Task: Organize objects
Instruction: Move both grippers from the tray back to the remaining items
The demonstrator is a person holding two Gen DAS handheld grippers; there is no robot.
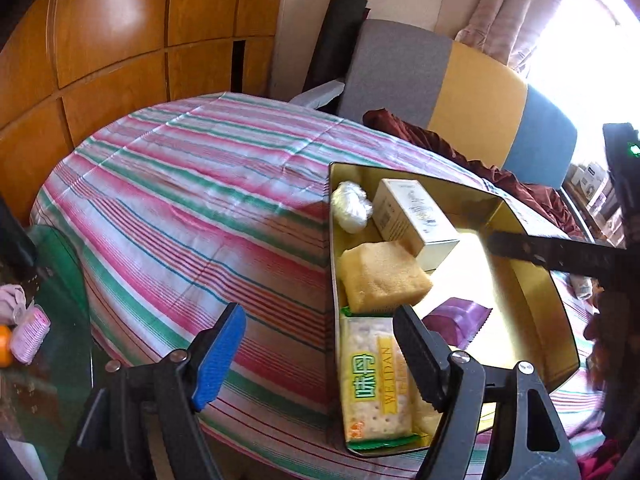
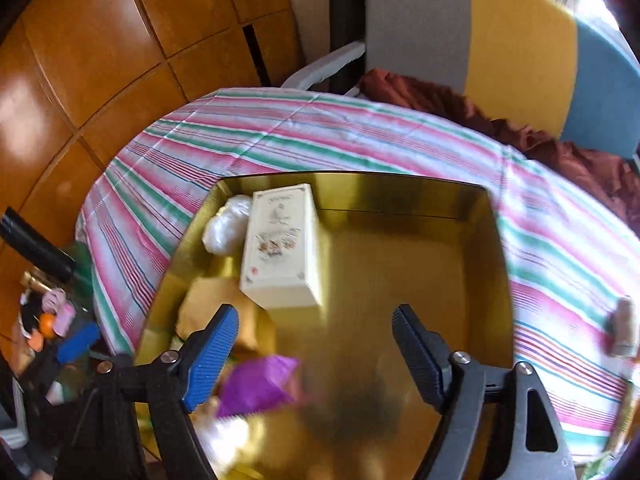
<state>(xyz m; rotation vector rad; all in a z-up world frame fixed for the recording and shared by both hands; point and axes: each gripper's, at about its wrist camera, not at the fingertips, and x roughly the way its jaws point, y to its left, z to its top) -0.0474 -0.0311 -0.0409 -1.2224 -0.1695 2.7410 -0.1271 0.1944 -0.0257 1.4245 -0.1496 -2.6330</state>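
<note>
gold tin tray sits on the striped cloth of the desk, right under my right hand-held gripper, whose jaws stand apart with nothing between them. a purple packet lies beside its left pad, a cream box just ahead. my left hand-held gripper is also apart and empty, its right finger over the cracker pack, the yellow sponge beyond.

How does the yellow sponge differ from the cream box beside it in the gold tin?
The yellow sponge is porous and plain; the cream box is smooth, with printed artwork. The sponge has soft, rounded edges; the box has crisp corners. The sponge lies nearer the cracker packet; the box lies farther back, by the white wad. Both rest inside the gold tin, touching.
</note>
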